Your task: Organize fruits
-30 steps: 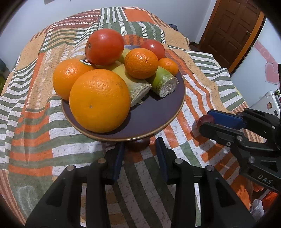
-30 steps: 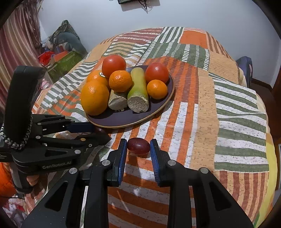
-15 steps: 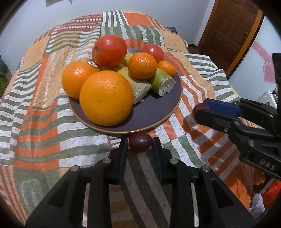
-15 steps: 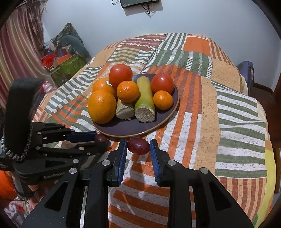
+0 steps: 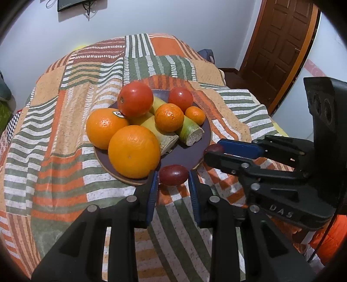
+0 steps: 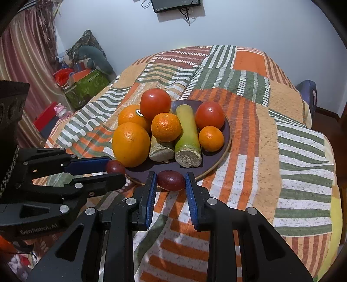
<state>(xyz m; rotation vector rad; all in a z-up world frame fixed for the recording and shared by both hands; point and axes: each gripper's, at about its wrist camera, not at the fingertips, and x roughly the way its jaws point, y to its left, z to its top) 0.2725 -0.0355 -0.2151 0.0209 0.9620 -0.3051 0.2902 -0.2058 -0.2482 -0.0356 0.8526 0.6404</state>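
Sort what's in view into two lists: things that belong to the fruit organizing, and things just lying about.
Part of the job:
- left gripper, shut on a dark red fruit
- right gripper, shut on another dark red fruit
- plate with oranges, tomatoes, cane pieces

Lying about:
- green box
- wooden door
- wall screen

A plate (image 6: 226,138) sits in the middle of the bed (image 6: 292,151), on the patchwork cover. Two large oranges (image 6: 131,144) crowd its left side, one behind the other, with a tomato (image 6: 155,103) perched above them. Two cut stalks (image 6: 187,138) lie side by side down the centre, a mandarin (image 6: 166,127) resting on them. Another tomato (image 6: 210,115) sits at the right, a smaller mandarin (image 6: 211,138) just before it. At the plate's near rim, each claw holds a small plum: the left claw (image 5: 173,176) with one plum (image 5: 173,175), the right claw (image 6: 171,181) with its own (image 6: 171,180).
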